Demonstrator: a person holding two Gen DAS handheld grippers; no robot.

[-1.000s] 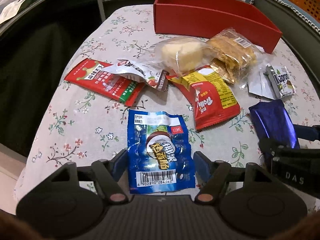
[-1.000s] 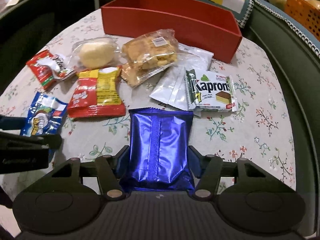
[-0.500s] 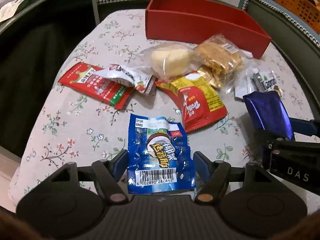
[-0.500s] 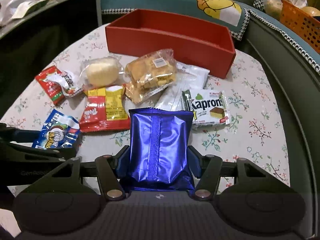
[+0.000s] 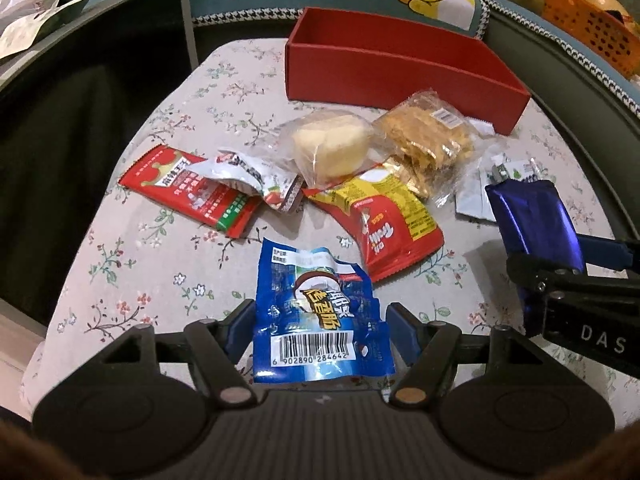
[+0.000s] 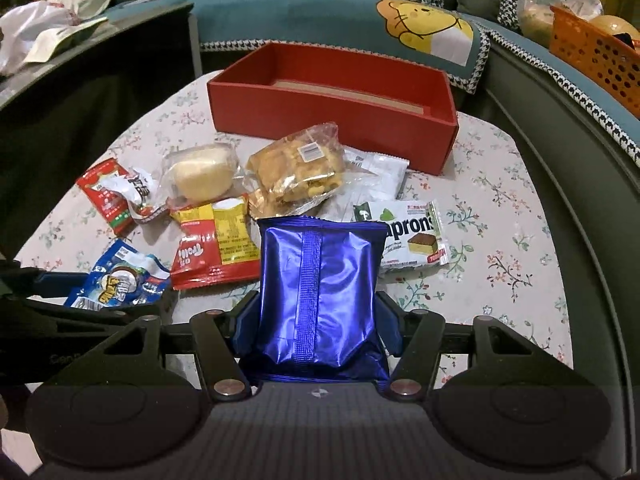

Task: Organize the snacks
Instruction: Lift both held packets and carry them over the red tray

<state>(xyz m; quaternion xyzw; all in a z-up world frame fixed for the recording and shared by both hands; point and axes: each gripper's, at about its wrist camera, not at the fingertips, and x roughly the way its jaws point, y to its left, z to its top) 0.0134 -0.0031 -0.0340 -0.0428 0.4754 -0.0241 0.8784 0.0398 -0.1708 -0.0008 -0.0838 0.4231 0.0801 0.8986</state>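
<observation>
My left gripper (image 5: 320, 316) is shut on a blue coconut snack packet (image 5: 320, 312) and holds it above the floral table. My right gripper (image 6: 316, 312) is shut on a shiny blue foil packet (image 6: 320, 292), also lifted; it shows in the left wrist view (image 5: 532, 220) at the right. An empty red box (image 6: 332, 108) stands at the back of the table (image 5: 160, 248). Between the box and the grippers lie a red and yellow packet (image 6: 216, 248), a pale bun in clear wrap (image 6: 204, 176), a golden pastry bag (image 6: 296, 172) and a Kaprons wafer pack (image 6: 408, 240).
A red packet and a torn white wrapper (image 5: 224, 180) lie at the left. White sachets (image 6: 380, 168) sit under the pastry bag. A cushioned sofa (image 6: 360, 16) runs behind the table, with an orange basket (image 6: 592, 52) at the far right. The table's left edge drops into dark space.
Both grippers have risen with their packets and pulled back. The inside of the red box now shows in the right wrist view. The snacks on the table have not moved.
</observation>
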